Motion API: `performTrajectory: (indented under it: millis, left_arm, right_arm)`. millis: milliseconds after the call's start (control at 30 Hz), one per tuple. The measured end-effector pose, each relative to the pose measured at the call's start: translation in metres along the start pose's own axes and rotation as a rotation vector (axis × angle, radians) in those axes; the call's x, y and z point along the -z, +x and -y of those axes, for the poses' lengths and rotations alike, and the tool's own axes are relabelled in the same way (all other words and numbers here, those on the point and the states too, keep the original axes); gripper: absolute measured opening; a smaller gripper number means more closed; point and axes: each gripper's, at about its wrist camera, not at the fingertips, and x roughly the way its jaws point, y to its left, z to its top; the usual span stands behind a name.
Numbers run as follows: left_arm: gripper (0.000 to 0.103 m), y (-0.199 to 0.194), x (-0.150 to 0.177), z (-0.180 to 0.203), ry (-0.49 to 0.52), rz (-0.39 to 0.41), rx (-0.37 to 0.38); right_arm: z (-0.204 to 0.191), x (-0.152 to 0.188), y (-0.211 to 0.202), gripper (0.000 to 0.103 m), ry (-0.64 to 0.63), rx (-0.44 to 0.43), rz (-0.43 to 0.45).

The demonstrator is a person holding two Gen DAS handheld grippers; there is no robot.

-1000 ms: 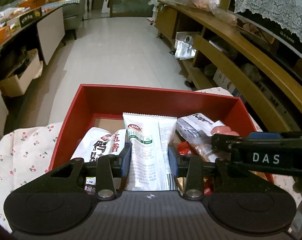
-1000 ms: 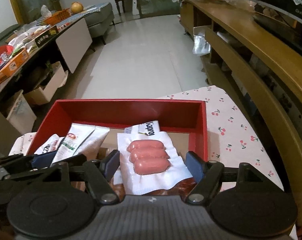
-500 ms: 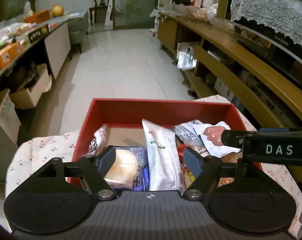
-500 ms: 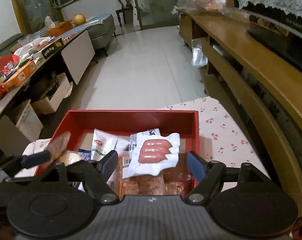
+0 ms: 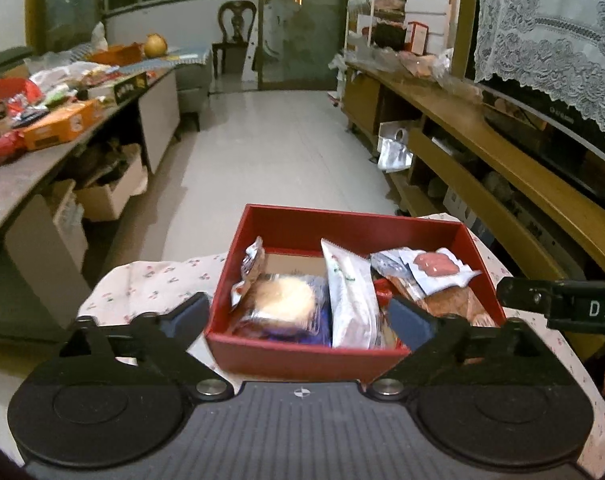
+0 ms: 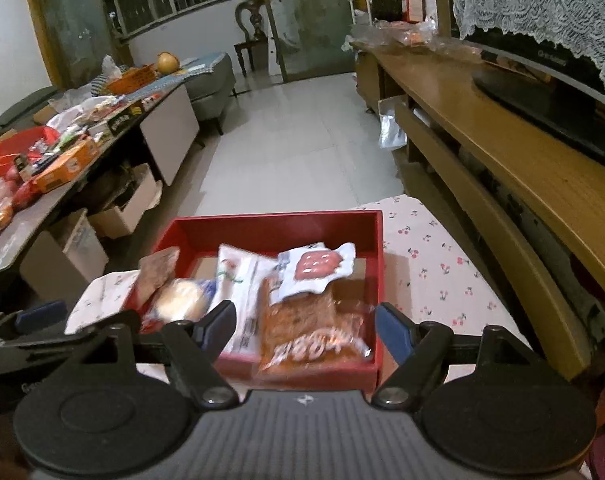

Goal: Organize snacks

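Both grippers, left gripper (image 5: 298, 316) and right gripper (image 6: 304, 330), are hanging with jaws wide and empty above the red box (image 5: 382, 222); the left's jaws have just been opening. Best clearing the rim without snagging the white packet (image 5: 350, 300).

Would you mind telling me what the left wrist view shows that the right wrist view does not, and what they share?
Only the left wrist view shows the left gripper head-on, jaws wide open and empty, having just been opening, with the right gripper's finger entering from the right.

Only the right wrist view shows the right gripper head-on, open and empty, and the orange snack bag in full.

Both show the red box, the round pastry, the white packet and the sausage pack.
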Motion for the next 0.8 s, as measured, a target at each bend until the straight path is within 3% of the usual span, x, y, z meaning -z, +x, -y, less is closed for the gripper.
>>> performTrajectory:
  millis: [200,400,800]
  left_arm:
    - [0.103,-0.046,0.027,0.001,0.017,0.065,-0.042]
    - [0.103,-0.08,0.051,-0.009,-0.077,0.084,0.007]
    - [0.103,-0.065,0.088,0.004,-0.014,-0.057,-0.03]
  right_arm:
    - [-0.008,0.031,-0.041,0.103,-0.02,0.003,0.046]
    - [-0.009,0.066,-0.072,0.103,-0.009,-0.024,0.047]
    - [-0.009,0.109,-0.074,0.103,0.004,0.015,-0.053]
